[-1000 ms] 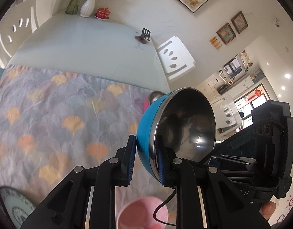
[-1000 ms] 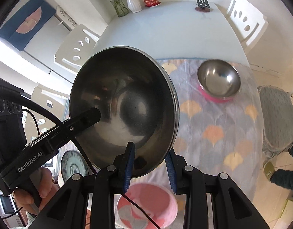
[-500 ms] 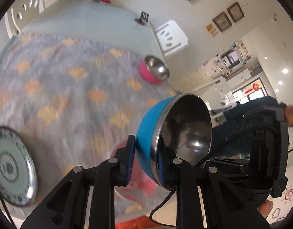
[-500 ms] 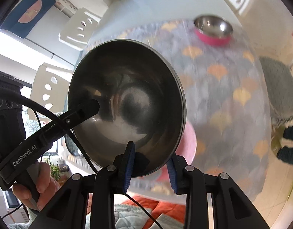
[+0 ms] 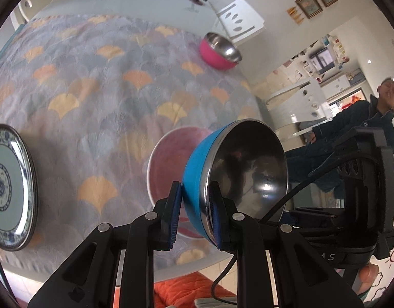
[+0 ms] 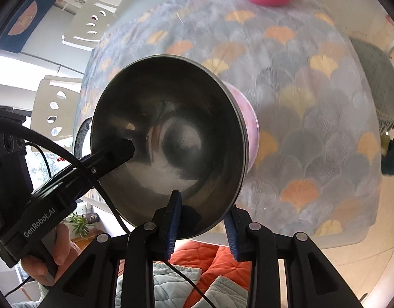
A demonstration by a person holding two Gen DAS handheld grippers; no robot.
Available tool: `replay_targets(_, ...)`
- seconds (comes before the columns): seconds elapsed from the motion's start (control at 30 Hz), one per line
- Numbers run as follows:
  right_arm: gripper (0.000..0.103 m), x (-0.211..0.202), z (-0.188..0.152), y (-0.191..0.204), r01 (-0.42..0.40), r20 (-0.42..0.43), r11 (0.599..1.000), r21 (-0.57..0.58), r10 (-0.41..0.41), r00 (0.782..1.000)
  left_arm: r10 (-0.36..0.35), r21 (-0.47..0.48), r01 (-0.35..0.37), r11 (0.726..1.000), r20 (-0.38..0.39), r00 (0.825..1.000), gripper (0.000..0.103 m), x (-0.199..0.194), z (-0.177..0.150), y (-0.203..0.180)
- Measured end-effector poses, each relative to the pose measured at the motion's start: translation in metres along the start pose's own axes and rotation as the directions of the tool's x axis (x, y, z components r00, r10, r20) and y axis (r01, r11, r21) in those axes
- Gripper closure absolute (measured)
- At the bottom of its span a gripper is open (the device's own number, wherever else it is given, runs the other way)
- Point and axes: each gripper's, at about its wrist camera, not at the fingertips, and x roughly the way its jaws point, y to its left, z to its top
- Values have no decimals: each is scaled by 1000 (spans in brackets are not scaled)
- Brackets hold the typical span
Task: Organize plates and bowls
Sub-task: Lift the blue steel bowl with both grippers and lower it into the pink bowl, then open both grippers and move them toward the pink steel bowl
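Your left gripper (image 5: 194, 213) has its fingers (image 5: 174, 215) pinching the rim of the blue bowl (image 5: 197, 169), one blue pad on the outer wall and the other on the steel inside. Your right gripper (image 6: 200, 219) pinches the same bowl's rim at another spot: one pad lies on the steel interior (image 6: 168, 138), the other is behind the wall. The bowl is held tilted, its mouth turned toward the right gripper, clear of the bench. Directly beyond it sits a pink bowl (image 5: 168, 154) on the bench cloth (image 5: 99, 82), near the bench's near edge; from the right wrist view its pink wall (image 6: 248, 128) shows past the steel rim. I cannot tell whether the two bowls touch. A blue-patterned plate (image 5: 9, 184) lies on the cloth well to the left of the pink bowl. A second steel bowl with a magenta outside (image 5: 220, 51) stands upright near the far right edge of the cloth, well apart from the others. Your left hand (image 6: 50, 254) shows on its gripper's handle in the right wrist view. A person in dark clothing (image 5: 361, 125) is beyond the bench on the right.
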Motion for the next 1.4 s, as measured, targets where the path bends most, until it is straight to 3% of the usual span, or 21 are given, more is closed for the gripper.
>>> replay_targets(0.3,71,25,2,-12,-16,-39,999,35,17,999,31,-10,-32,999,-40,999,85,21,-4,13)
replay_targets(0.6,70,22,6,-14,-26,-39,999,44,28,999,30,2,-30,1000,-65,997,85,31,2,17)
replay_targets(0.93,69,14,7,-26,-75,-51,996,58,78,996,20,-38,-21,999,-23,1000,82,14,8,32)
replay_targets(1.17,69,2,1,-9,-119,-46,993,26,120,992,12,-48,-13,999,-20,1000,82,13,8,35)
replay_targets(1.3,69,-7,12,12,-130,-42,992,-7,129,991,-4,-104,7,994,29,1000,82,1,11,45)
replay_targets(1.37,69,-15,22,20,-134,3,991,16,134,991,-26,-136,33,990,58,998,82,-7,13,52)
replay_targets(1.4,68,-25,22,19,-142,66,987,80,137,988,-65,-152,76,985,80,995,82,-11,14,56)
